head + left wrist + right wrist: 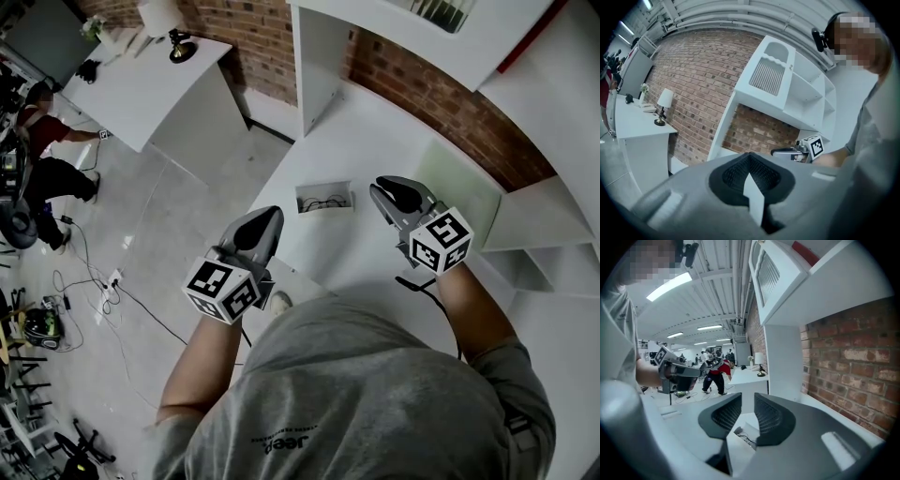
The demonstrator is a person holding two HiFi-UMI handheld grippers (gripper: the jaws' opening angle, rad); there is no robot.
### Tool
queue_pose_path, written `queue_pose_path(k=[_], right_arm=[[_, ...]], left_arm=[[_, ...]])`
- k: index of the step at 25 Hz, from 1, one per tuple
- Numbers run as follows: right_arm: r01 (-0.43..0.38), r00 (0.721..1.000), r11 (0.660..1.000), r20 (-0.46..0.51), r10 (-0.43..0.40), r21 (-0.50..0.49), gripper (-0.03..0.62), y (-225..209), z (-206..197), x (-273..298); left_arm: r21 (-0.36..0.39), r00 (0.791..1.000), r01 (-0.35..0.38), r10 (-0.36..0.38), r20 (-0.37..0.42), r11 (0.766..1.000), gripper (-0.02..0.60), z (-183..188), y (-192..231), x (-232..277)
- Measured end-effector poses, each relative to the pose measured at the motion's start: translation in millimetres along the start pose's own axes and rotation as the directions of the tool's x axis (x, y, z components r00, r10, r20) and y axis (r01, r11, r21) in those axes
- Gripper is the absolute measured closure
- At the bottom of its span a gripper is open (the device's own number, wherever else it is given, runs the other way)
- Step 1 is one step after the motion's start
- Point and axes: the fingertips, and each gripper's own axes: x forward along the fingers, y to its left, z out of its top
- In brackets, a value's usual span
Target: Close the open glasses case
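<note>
Head view looks down over my grey T-shirt [375, 394] at a curved white counter [375, 131] that runs along a red brick wall [431, 94]. The small pale rectangular glasses case [324, 198] lies open on that counter, ahead of me. It is roughly midway between my two claws and touches neither. Something thin and dark sits inside it; I cannot tell more at this size.

My left claw [271, 217] hangs over the counter's left edge, to the case's left, and its tips come to one point. The left gripper view bears that out: the dark textured pads [733, 176] meet at their tips with nothing between them, so it is closed and empty.

My right claw [384, 190] is over the counter, to the case's right. In the right gripper view its pads stand a narrow gap apart and grip nothing. Through that gap I see the open case down on the counter beyond the tips.

Each claw carries its cube [223, 289] with black-and-white square markers near my hand. At the counter's far end a white shelf unit [323, 66] stands against the brick.

Off to the left, across the grey floor [187, 187], a separate white counter [141, 84] holds a table lamp [161, 17] with a white shade. A person [37, 127] in a red top is beside it, and black cables [94, 281] trail over the floor.
</note>
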Motion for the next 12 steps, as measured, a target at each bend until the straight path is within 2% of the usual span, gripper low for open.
queue_pose_path(k=[2,4,9,12], right_arm=[[-0.078,0.997,0.996,-0.02,0.077,-0.037,0.406,9,-2,3],[-0.131,0.99,0.988,-0.058,0.127,-0.085,0.328,15,-6,8],[-0.173,0.979,0.964,-0.145,0.145,-0.201,0.289,11,-24,24],[-0.216,0.962,0.938,-0.221,0.157,-0.271,0.273,6,-42,42]], left_arm=[[0.002,1.0,0.002,-0.002,-0.003,1.0,0.584,0,-1,3],[0.001,1.0,0.002,-0.002,-0.006,1.0,0.584,-2,-2,5],[-0.007,1.0,-0.002,0.002,-0.012,1.0,0.584,-9,2,10],[-0.011,1.0,-0.009,0.009,-0.019,1.0,0.584,-15,12,16]])
